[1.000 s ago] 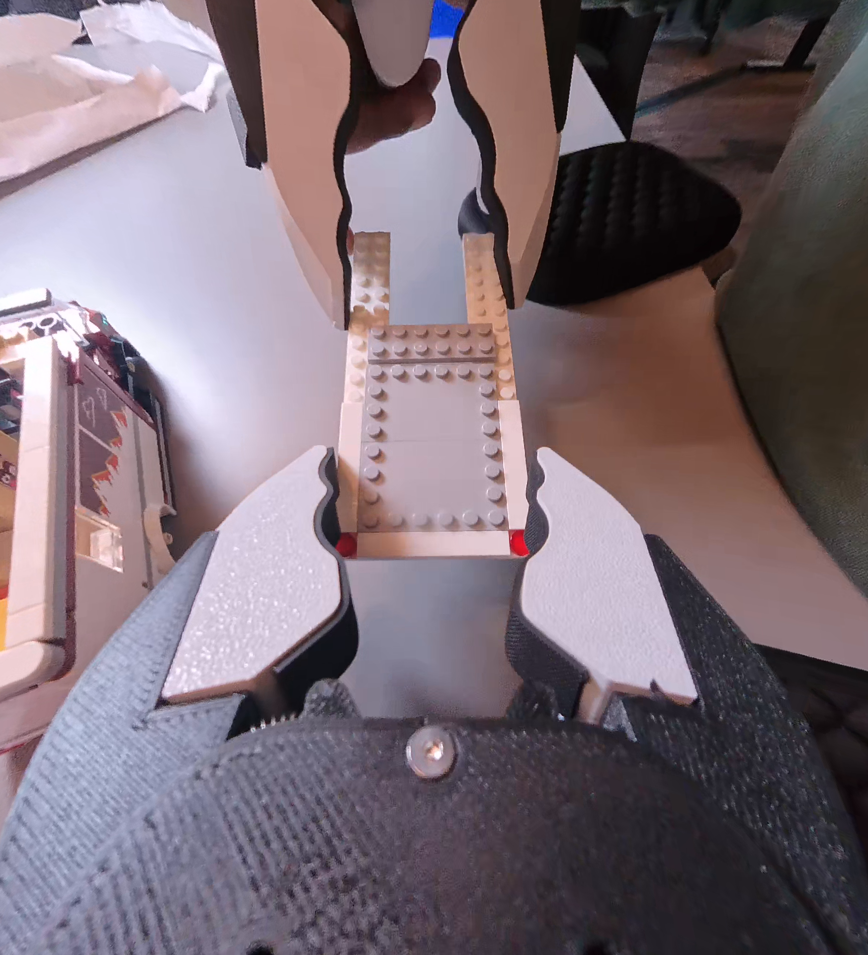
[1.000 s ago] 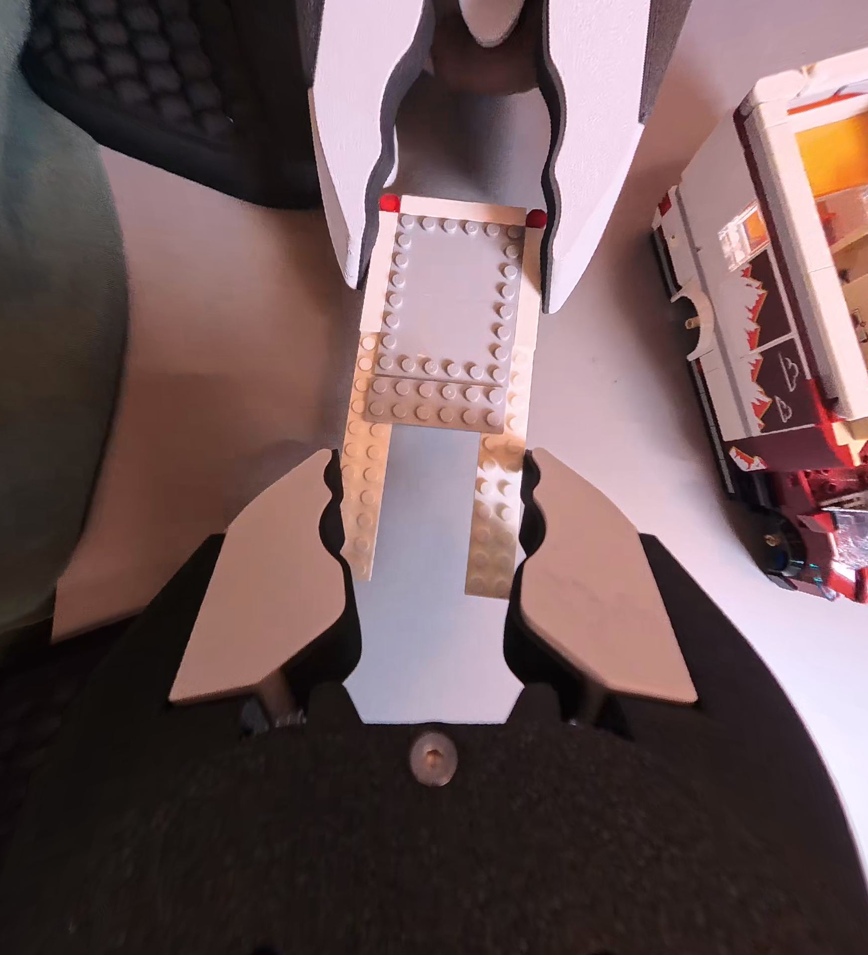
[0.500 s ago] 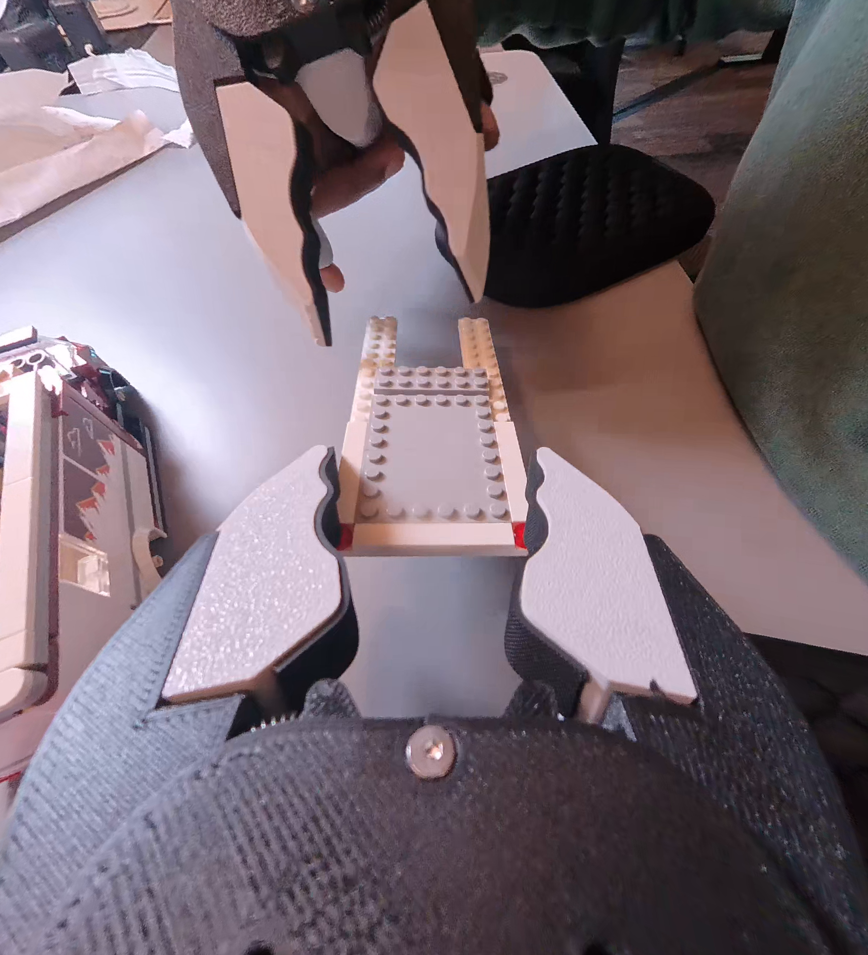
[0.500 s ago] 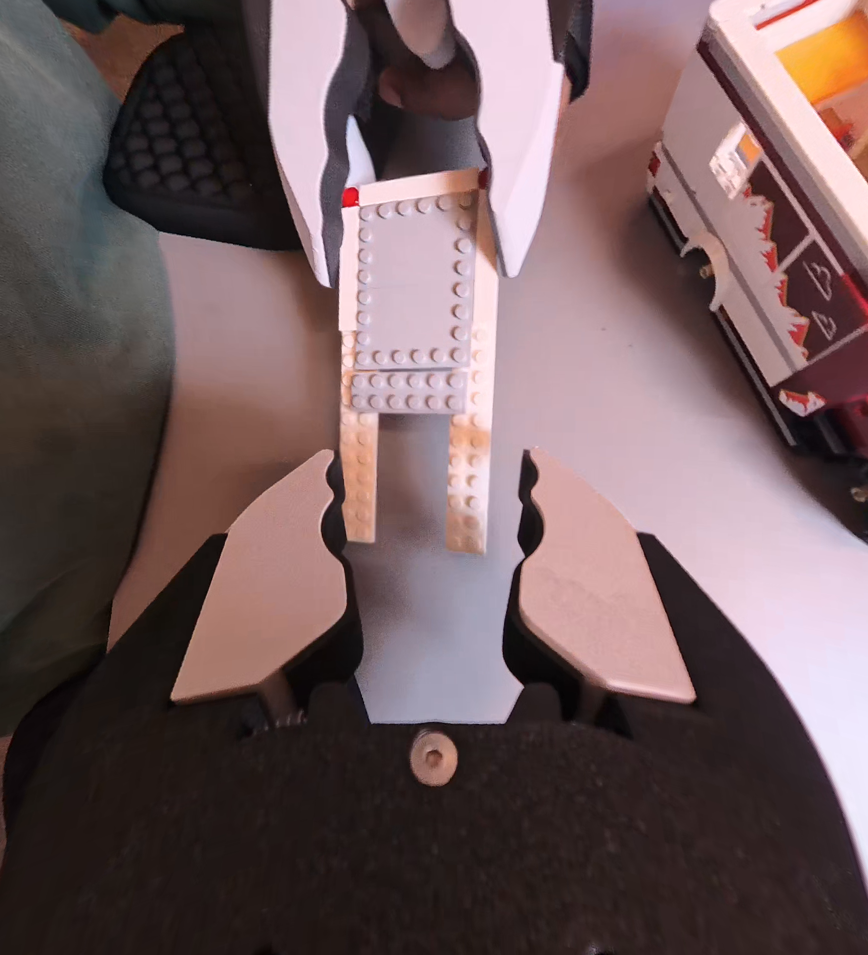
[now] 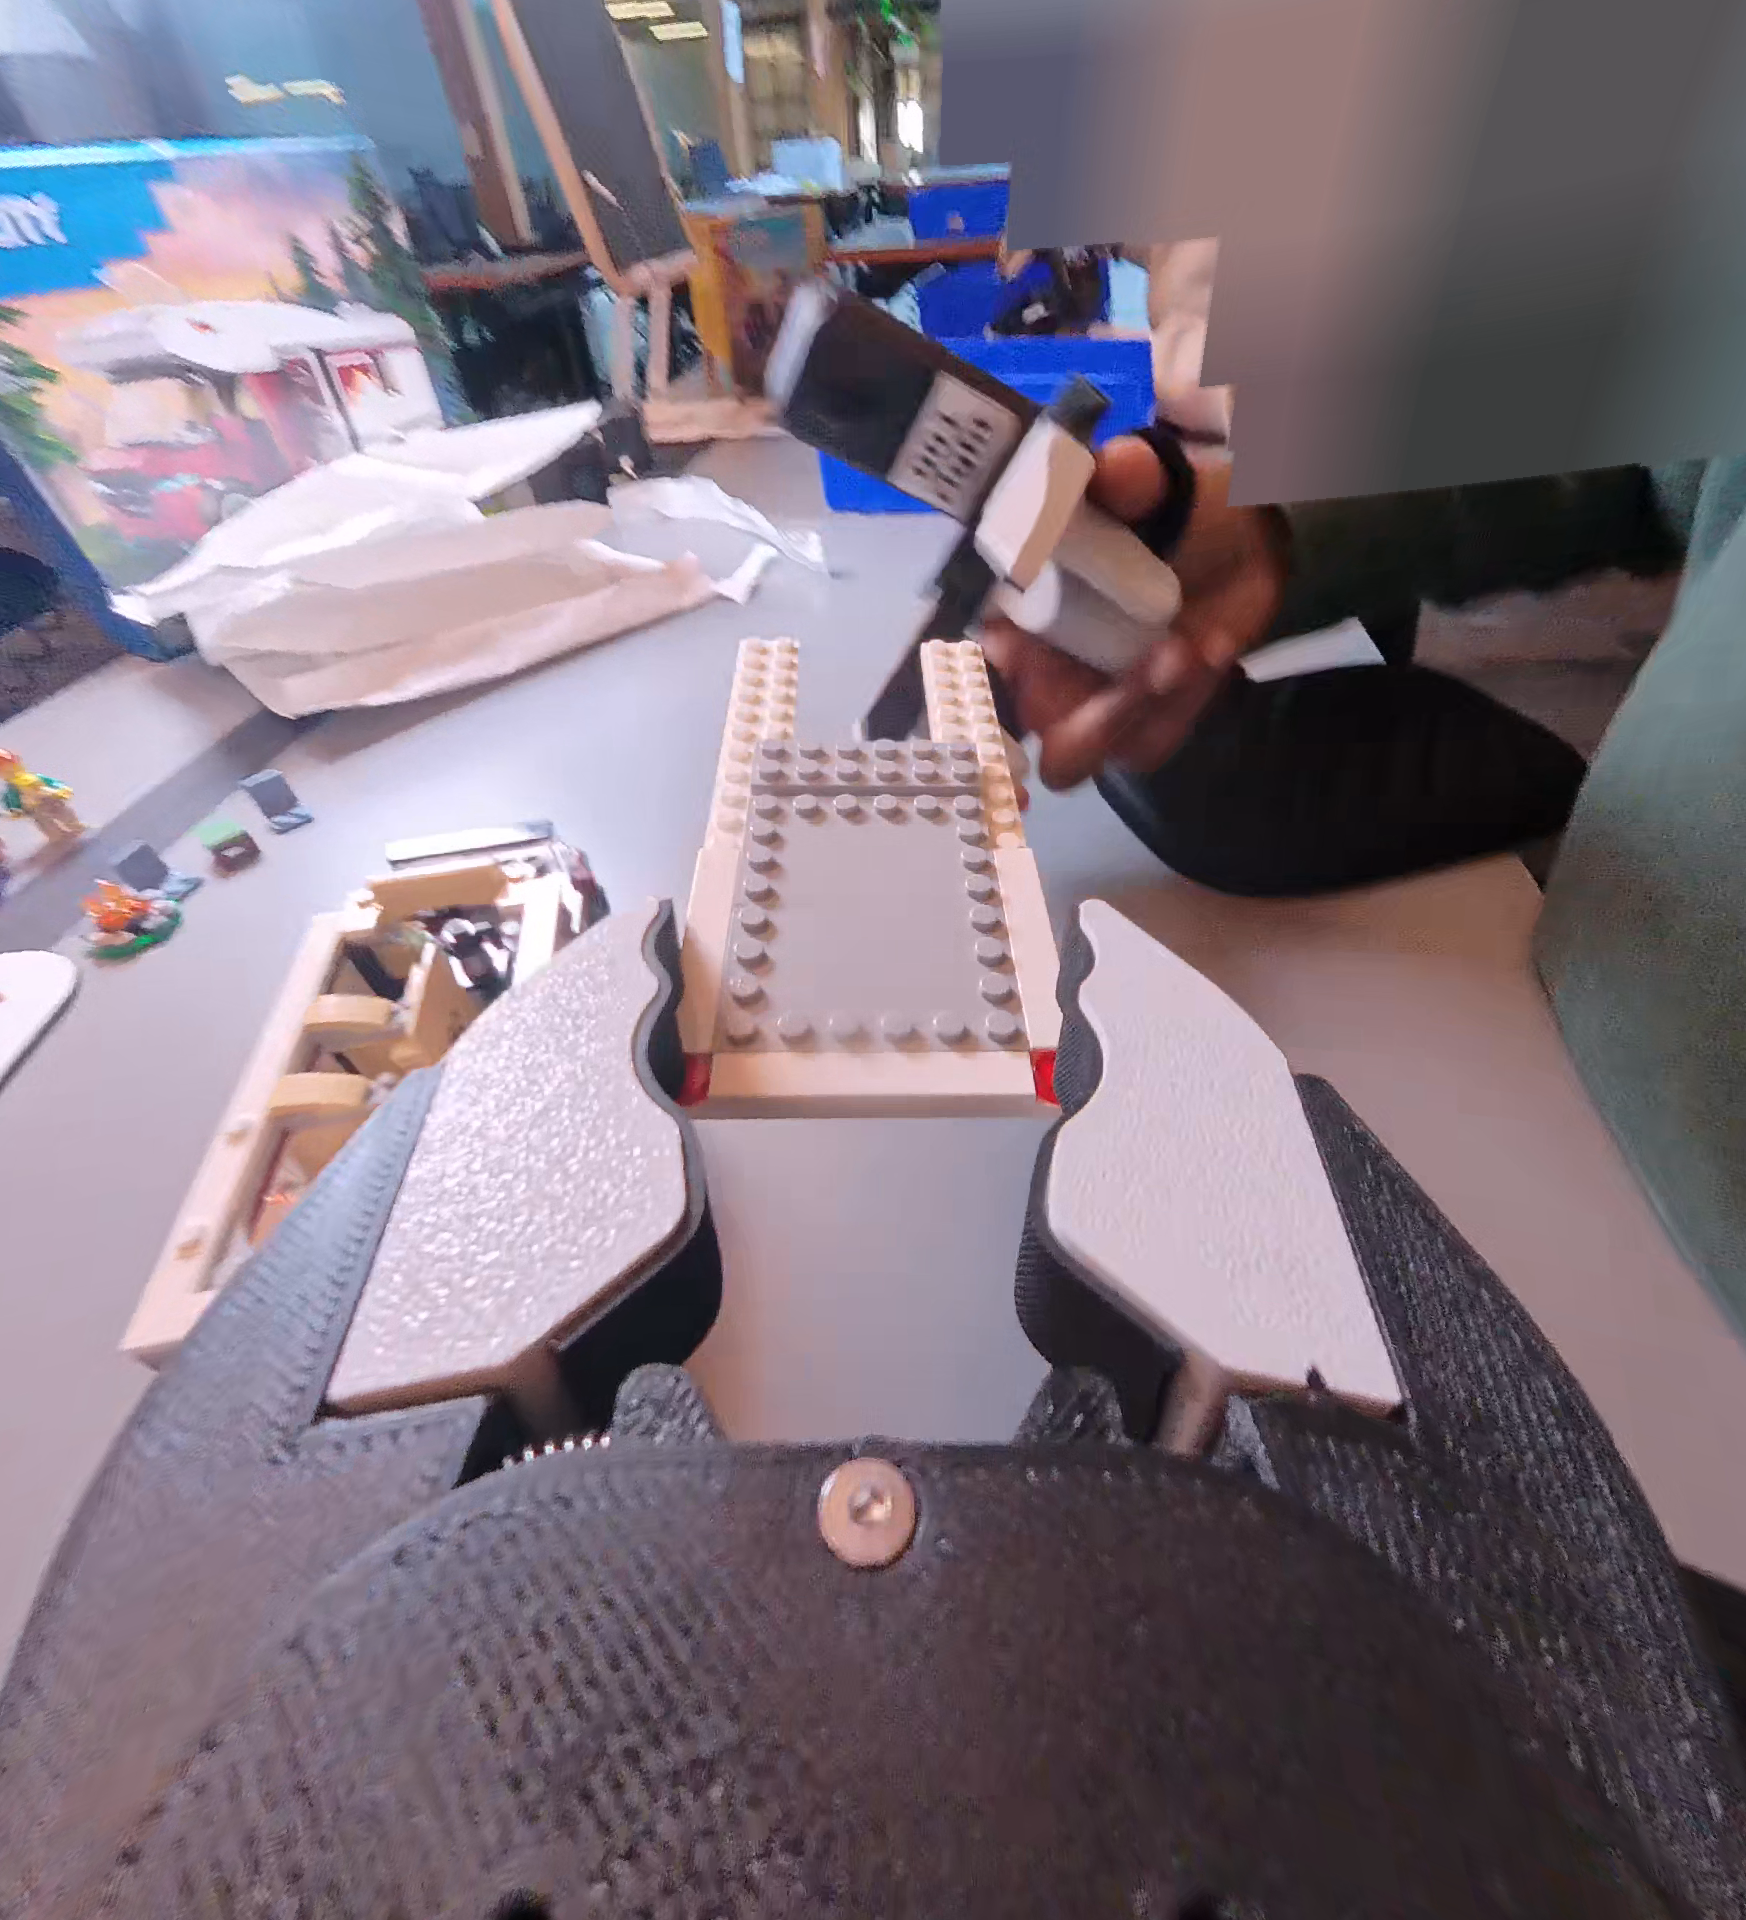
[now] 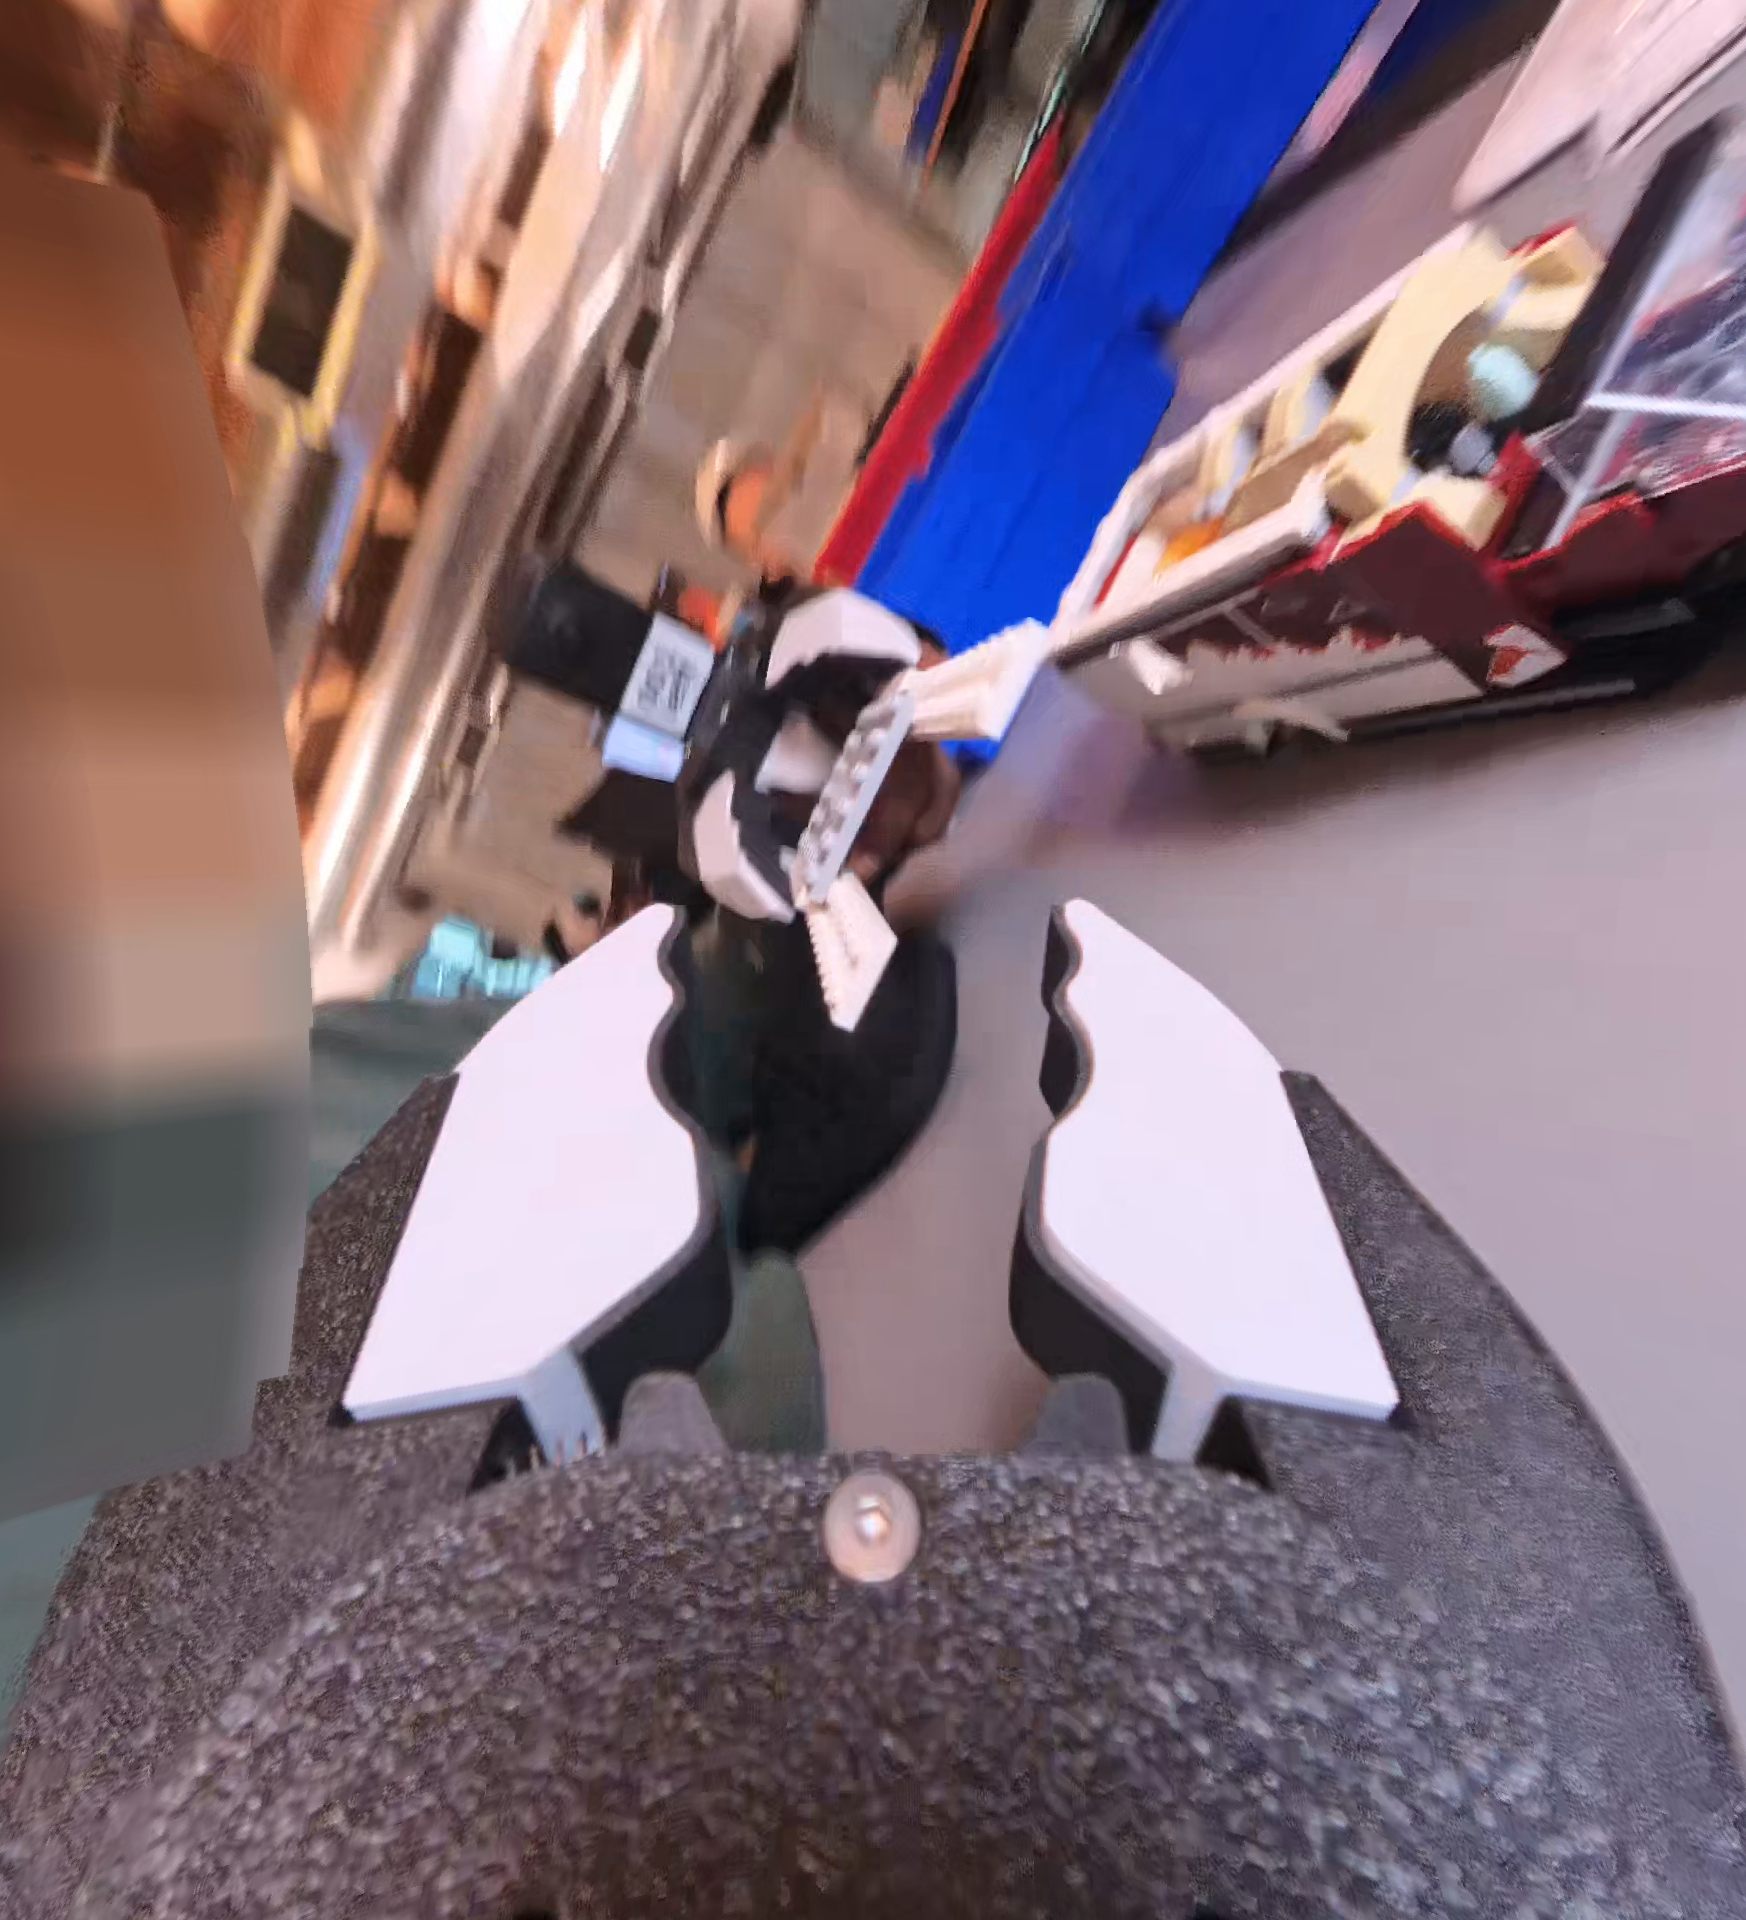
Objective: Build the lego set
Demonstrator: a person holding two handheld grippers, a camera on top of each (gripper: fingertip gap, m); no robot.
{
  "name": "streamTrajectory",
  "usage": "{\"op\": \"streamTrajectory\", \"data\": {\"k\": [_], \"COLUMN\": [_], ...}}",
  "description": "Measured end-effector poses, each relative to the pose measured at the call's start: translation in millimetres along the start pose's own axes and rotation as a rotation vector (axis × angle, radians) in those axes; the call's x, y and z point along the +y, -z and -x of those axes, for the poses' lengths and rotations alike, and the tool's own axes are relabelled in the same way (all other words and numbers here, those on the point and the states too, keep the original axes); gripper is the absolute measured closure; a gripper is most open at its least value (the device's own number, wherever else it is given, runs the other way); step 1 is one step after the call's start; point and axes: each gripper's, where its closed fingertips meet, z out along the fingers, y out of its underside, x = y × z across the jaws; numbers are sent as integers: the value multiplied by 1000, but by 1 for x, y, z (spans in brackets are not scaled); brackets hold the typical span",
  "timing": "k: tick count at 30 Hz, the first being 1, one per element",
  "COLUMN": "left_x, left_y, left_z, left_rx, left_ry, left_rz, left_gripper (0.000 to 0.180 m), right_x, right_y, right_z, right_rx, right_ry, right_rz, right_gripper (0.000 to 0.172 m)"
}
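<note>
Left wrist view showed the left claw clamped across the near end of a toy-brick plate assembly, a grey studded panel framed in white with two white prongs running forward; both pads pressed on its side edges beside small red corner pieces, so the flat piece was held level above the grey worktop, probably because the narrow sides give the only firm purchase on so thin a thing; the right claw, gripped by a hand, hung raised beside the far prongs, apart from the assembly as far as could be told; to the left stood an open-roofed brick camper van, white and dark red, near the held plate, perhaps kept within easy reach; farther off lay crumpled white paper bags, a few minifigures and the set's blue box.

Right wrist view, heavily blurred, showed the right claw spread wide with nothing between its fingers; beyond it the left claw held the plate assembly up in the air.

The box bore a toy-brick brand logo and printed lettering; a small coded sticker sat on the left claw's body; none is repeated here.
</note>
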Motion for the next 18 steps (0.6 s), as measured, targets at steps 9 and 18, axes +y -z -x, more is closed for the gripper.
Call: {"op": "streamTrajectory", "data": {"k": [9,18], "left_x": [-17,-1], "left_y": [-17,-26], "left_z": [-1,-6], "left_rx": [-144,-200], "left_ry": [-49,-90], "left_rz": [2,75], "left_gripper": [110,110], "right_x": [-11,-3], "right_y": [-27,-26], "right_z": [13,-1], "right_rx": [48,52], "right_ry": [-61,-158], "right_rz": [-304,-286], "right_gripper": [147,162]}}
